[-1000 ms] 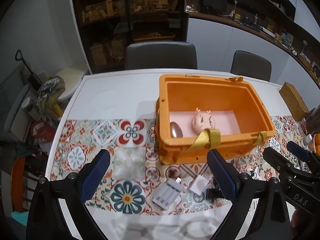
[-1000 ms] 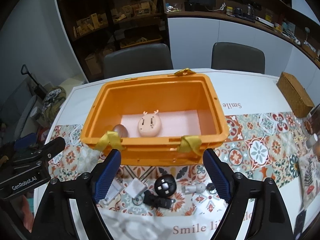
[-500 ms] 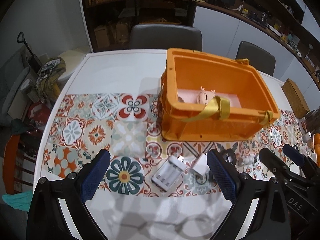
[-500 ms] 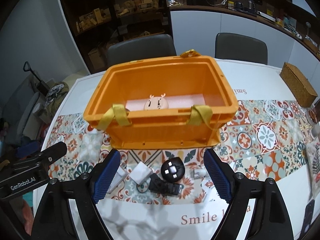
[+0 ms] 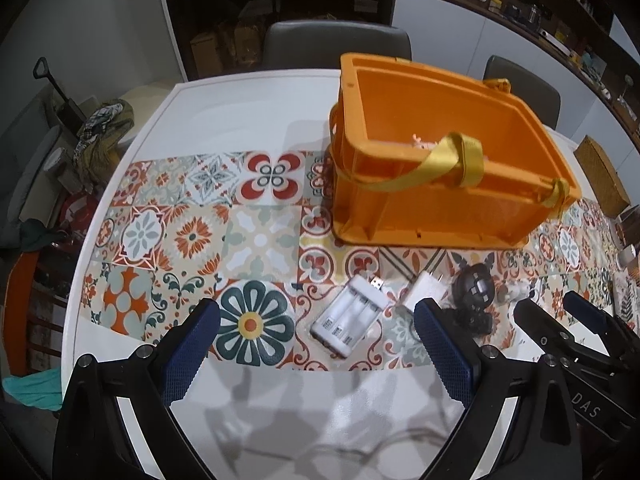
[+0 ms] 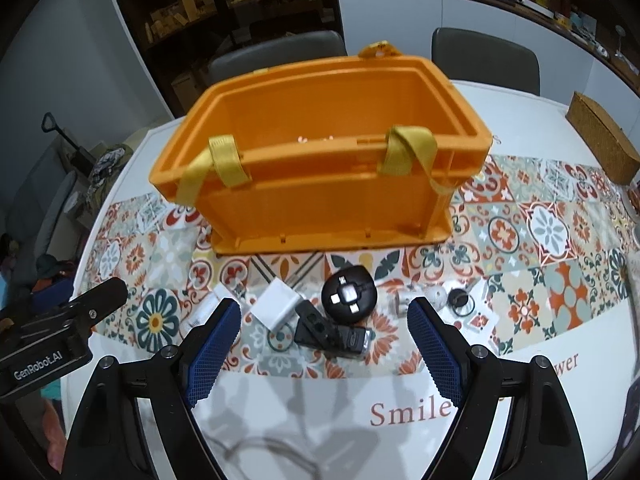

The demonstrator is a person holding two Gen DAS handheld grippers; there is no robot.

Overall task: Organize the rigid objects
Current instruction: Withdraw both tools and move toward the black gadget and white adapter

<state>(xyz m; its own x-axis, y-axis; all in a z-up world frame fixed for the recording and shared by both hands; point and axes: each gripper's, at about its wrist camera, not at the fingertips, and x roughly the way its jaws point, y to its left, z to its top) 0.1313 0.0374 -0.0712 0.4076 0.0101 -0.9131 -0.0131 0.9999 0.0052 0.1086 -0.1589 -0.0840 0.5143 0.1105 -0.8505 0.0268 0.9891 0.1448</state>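
An orange crate (image 5: pixel 452 208) (image 6: pixel 320 200) with yellow straps stands on the patterned runner. In front of it lie a white battery charger (image 5: pixel 352 320), a white plug adapter (image 6: pixel 278 306) (image 5: pixel 424 290), a round black gadget (image 6: pixel 349 294) (image 5: pixel 476 286), a black car key (image 6: pixel 332 334), a small white figure (image 6: pixel 420 298) and a small black cap (image 6: pixel 458 298). My left gripper (image 5: pixel 318 356) is open and empty, low over the table just in front of the charger. My right gripper (image 6: pixel 324 354) is open and empty, just in front of the key.
A woven box (image 6: pixel 604 140) sits at the table's right edge. Two grey chairs (image 6: pixel 280 54) stand behind the table, with shelves beyond. The runner's near side has a white strip printed "Smile" (image 6: pixel 410 410). Clutter lies on the floor at left (image 5: pixel 100 132).
Both grippers have dropped lower and pulled back toward the near table edge. The crate's inside is now mostly hidden behind its front wall, and the small items look closer.
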